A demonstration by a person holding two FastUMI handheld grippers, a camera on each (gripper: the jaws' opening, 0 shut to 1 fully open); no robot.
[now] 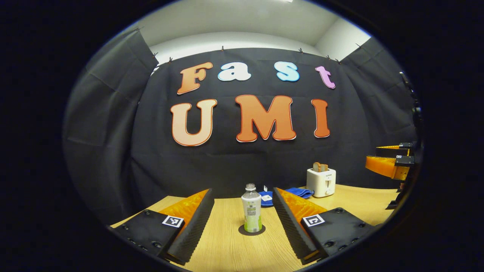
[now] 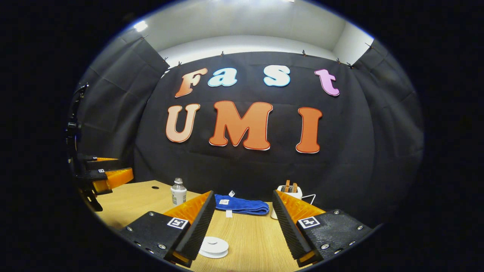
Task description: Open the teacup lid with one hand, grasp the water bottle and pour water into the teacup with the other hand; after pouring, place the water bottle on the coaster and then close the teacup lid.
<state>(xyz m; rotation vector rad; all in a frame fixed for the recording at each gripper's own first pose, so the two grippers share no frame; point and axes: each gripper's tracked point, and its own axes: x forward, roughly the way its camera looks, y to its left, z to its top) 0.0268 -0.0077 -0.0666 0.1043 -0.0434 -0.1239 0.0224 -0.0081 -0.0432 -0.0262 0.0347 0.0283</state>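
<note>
Wide apart, our left gripper (image 1: 244,219) frames the water bottle (image 1: 252,208), upright on its dark coaster (image 1: 252,229) on the wooden table (image 1: 363,204). Our right gripper (image 2: 242,226) gapes too, the white teacup lid (image 2: 214,246) by its left finger, nothing held.

Ahead of my left claw (image 1: 243,223) I see bare desk (image 1: 227,241) up to the water bottle (image 1: 252,208) standing between its spread fingers, with a blue cloth (image 1: 298,193) and toaster (image 1: 321,181) blocking the far right.
</note>
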